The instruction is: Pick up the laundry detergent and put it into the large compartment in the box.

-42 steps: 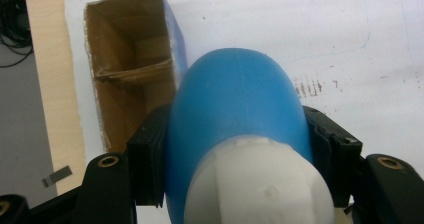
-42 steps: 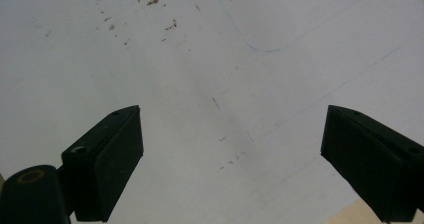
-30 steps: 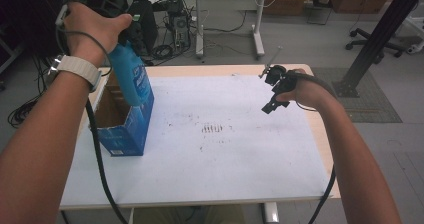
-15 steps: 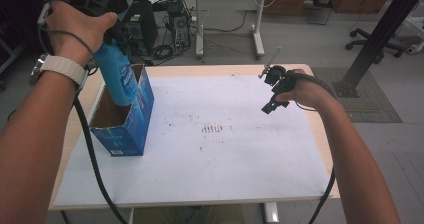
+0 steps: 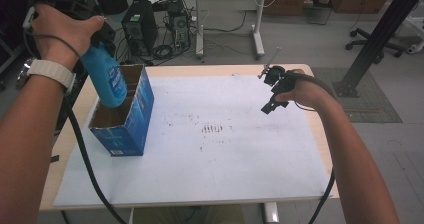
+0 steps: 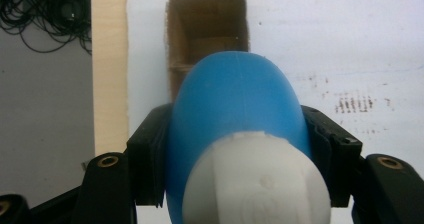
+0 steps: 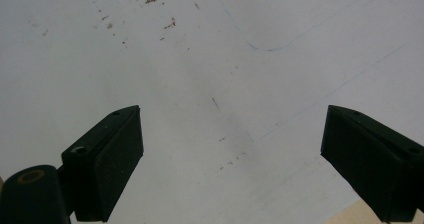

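Office floor in the back, with desks, a PC tower [image 5: 139,30] and a tangle of cables behind the worktop [image 5: 310,149]. Worktop itself is pale wood with a big white sheet [image 5: 215,154] over most of it, and the sheet has some brownish smudges near the middle.

Next biggest thing is the blue box [image 5: 126,115] on the left part of the sheet. Its top is open and you can see cardboard dividers inside, so it's split into compartments.

Blue bottle [image 5: 105,76] with a white cap [image 6: 257,181] is up in the air, tilted, its bottom end right over the box opening. Can't tell if it's touching the box rim or not. Left claw [image 6: 239,149] is clamped on the bottle, a jaw on each side just below the cap.

Right claw [image 5: 272,91] is way off on the right side, hovering over bare sheet, jaws wide apart with nothing between them.
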The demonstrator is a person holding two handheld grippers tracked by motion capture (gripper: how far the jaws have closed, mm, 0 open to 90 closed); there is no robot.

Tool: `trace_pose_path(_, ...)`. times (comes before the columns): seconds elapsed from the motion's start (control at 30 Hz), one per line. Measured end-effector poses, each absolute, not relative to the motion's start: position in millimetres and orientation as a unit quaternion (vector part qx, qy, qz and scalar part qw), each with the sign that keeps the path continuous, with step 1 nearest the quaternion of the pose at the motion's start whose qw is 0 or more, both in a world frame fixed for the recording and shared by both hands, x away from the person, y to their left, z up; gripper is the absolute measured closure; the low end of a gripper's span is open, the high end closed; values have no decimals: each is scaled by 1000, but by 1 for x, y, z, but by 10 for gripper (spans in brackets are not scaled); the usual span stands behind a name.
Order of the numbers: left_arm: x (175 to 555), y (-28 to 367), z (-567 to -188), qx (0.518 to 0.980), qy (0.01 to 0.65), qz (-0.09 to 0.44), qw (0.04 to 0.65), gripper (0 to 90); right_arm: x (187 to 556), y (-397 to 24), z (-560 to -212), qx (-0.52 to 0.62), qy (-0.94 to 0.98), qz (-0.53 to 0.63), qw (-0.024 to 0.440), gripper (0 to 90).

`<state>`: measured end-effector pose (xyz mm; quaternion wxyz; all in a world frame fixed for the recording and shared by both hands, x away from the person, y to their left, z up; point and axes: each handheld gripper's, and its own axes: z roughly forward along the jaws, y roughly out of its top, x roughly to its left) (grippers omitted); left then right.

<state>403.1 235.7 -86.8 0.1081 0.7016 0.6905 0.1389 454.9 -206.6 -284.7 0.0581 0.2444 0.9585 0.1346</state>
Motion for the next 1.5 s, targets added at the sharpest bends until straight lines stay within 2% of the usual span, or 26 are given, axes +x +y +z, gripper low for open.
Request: trace_pose_path(1.5,414,255,-187,715,683,124,79,374,457,-203,-290,247,960,124,55,100)
